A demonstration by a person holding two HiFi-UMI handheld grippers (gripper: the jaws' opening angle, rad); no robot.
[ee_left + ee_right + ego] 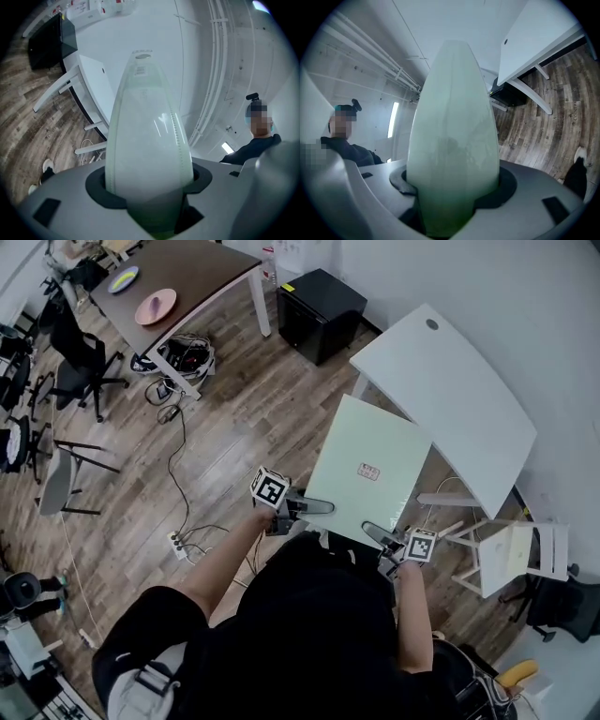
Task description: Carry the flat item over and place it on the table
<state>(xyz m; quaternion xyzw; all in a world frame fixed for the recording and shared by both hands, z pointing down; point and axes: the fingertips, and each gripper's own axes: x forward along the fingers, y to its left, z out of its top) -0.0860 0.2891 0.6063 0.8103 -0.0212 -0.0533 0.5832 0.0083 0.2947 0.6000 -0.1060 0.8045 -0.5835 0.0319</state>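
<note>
The flat item is a pale green square board (367, 470) with a small label on top, held level in the air over the wooden floor. My left gripper (314, 507) is shut on its near left edge. At its near right corner my right gripper (375, 532) is shut on it as well. In the left gripper view the board (145, 131) rises edge-on out of the left gripper (149, 206). The right gripper view shows the same board (452, 131) filling the right gripper (450, 211). The white table (450, 399) stands just beyond the board's far edge.
A black cabinet (319, 313) sits on the floor left of the white table. A brown table (178, 282) with a pink plate (156, 307) stands at the upper left, with office chairs (80, 362) beside it. Cables (183, 521) run over the floor. A white folding frame (511, 554) stands at the right.
</note>
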